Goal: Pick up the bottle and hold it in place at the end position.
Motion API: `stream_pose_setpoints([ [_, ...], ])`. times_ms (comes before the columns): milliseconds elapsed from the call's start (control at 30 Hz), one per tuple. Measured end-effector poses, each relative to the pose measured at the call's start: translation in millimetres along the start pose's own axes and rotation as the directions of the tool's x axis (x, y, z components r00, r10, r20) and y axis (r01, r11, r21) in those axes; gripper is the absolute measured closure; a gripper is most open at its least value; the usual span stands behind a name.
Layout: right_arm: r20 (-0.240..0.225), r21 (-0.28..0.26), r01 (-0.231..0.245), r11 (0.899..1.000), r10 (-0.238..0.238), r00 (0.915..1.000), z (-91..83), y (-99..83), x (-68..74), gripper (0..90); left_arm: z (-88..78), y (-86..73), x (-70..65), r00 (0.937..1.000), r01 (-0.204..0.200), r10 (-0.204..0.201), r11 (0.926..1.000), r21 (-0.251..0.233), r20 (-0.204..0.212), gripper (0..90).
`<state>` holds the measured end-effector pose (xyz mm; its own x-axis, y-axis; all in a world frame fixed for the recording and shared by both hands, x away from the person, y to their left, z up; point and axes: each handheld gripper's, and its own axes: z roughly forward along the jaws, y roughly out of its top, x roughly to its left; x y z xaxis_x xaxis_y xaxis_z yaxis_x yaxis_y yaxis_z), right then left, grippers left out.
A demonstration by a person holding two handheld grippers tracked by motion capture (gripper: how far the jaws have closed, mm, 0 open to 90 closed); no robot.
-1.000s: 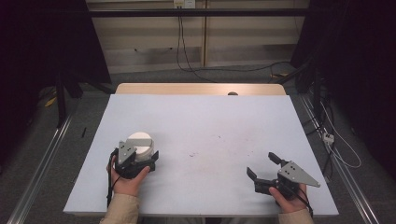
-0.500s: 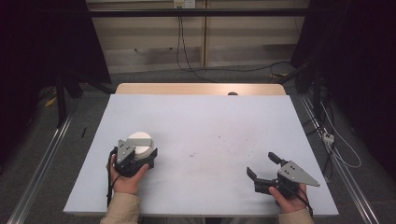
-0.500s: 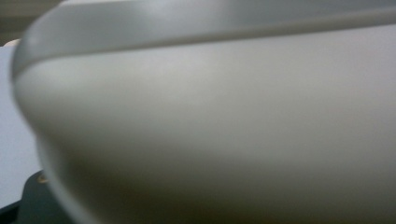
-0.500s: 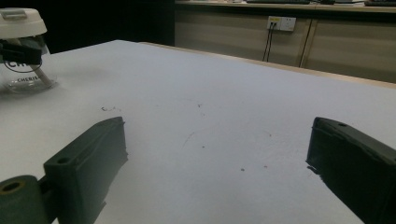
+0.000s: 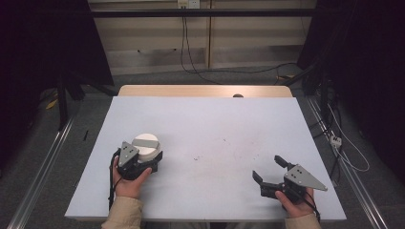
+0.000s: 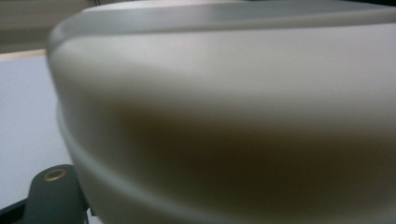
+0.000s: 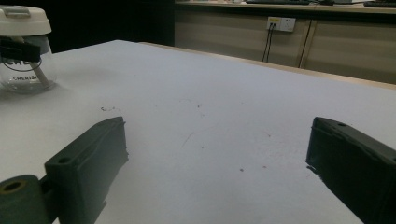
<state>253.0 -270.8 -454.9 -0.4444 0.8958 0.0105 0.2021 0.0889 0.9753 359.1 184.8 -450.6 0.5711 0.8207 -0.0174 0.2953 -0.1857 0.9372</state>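
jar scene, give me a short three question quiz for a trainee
1. True or false: the left claw is shut on the jar.
2. The right claw is: A open, B shut on the jar, C shut on nothing.
3. What colour is the jar's lid?

Key:
1. True; its jaws have just been closing, with the jar between them.
2. A; its jaws stand wide apart above the table.
3. White.
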Motion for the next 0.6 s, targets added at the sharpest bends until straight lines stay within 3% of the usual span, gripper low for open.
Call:
stream_pose_setpoints([
  [200,0.001,-0.005,0.001,1.000,-0.001,1.0000,-0.3,0.3,-0.1,4.2,2.6,4.2,-2.0,0.9975,-0.024,0.026,0.9996,-0.017,0.066,18.3],
  [333,0.001,-0.007,0.004,1.000,-0.004,1.0000,-0.4,0.6,-0.1,4.2,3.4,6.9,-3.0,0.9940,-0.012,0.016,0.9990,-0.042,0.109,18.4],
  [600,0.001,-0.010,0.008,1.000,-0.008,1.0000,-0.6,0.8,-0.4,4.2,6.3,10.8,-4.9,0.9885,-0.001,0.014,0.9965,-0.084,0.151,18.4],
])
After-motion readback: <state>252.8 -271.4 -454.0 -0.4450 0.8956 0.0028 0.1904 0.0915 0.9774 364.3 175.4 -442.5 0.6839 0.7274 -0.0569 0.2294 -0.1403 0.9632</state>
